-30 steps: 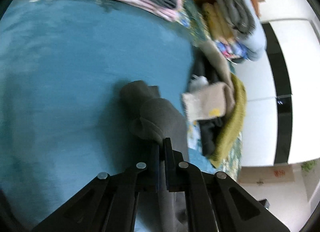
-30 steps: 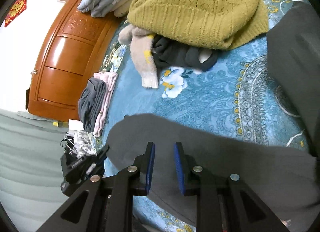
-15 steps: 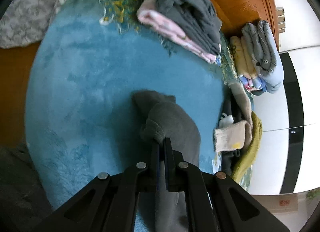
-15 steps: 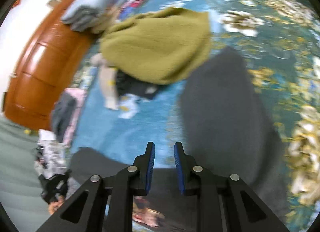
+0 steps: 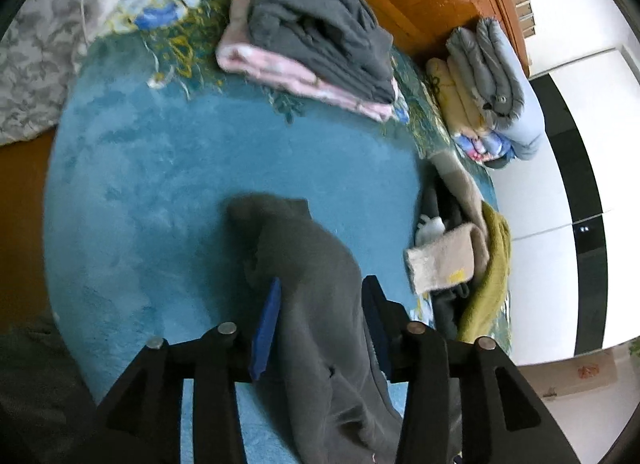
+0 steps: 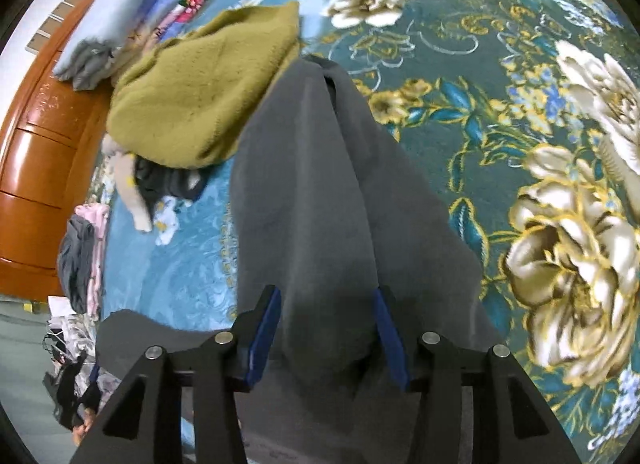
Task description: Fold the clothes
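One grey garment [image 6: 320, 200] lies long and creased on the bedspread [image 6: 500, 64].

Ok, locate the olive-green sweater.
In the right wrist view, the olive-green sweater lies upper left, heaped atop the unfolded pile, touching the grey garment.

The grey garment [image 6: 320, 200] looked like soft, matt fleece. The bedspread [image 5: 168, 192] was plush blue cloth, its flowered part [image 6: 520, 112] slightly shiny. The olive sweater [image 6: 200, 92] appeared coarse and knitted. The headboard [image 6: 36, 168] was glossy varnished wood. Both grippers were matt black plastic with metal screws.
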`<state>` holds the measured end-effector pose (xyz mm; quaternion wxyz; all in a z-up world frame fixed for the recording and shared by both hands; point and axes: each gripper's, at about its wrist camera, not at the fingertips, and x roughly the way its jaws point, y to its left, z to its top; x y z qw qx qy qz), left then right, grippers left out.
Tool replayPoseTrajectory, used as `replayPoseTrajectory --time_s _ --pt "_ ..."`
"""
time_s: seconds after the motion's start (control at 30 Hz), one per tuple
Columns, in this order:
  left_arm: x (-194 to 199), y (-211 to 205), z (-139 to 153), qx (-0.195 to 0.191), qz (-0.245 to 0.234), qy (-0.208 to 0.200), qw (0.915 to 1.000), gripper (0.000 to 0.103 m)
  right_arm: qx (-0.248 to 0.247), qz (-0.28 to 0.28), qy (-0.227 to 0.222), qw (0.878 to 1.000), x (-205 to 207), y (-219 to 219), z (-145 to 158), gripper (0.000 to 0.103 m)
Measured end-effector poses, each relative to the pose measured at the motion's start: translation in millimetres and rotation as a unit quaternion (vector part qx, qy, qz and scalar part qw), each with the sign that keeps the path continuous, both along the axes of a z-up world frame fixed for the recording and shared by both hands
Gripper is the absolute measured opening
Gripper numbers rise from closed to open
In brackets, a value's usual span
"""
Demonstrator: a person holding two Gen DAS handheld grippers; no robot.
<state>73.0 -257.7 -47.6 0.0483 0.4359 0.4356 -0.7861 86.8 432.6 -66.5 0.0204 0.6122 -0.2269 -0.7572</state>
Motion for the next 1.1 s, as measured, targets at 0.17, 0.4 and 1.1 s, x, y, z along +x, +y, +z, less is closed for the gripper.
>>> replayPoseTrajectory --time_s 0.17,0.4,1.1 --pt "0 0 7 -0.002 -0.001 0.008 1.0 0.049 -0.011 0.007 -0.022 1.0 -4 -2 -9 0.041" --pt "-14 34 1 -0.01 -0.063 -0.006 0.9979 0.049 -0.013 0.104 0.032 0.994 -16 -44 48 0.001" --pt "-37 128 -26 -0.006 -0.212 -0.044 0.9763 0.058 -0.024 -0.002 -0.035 0.999 -14 15 -15 0.033"
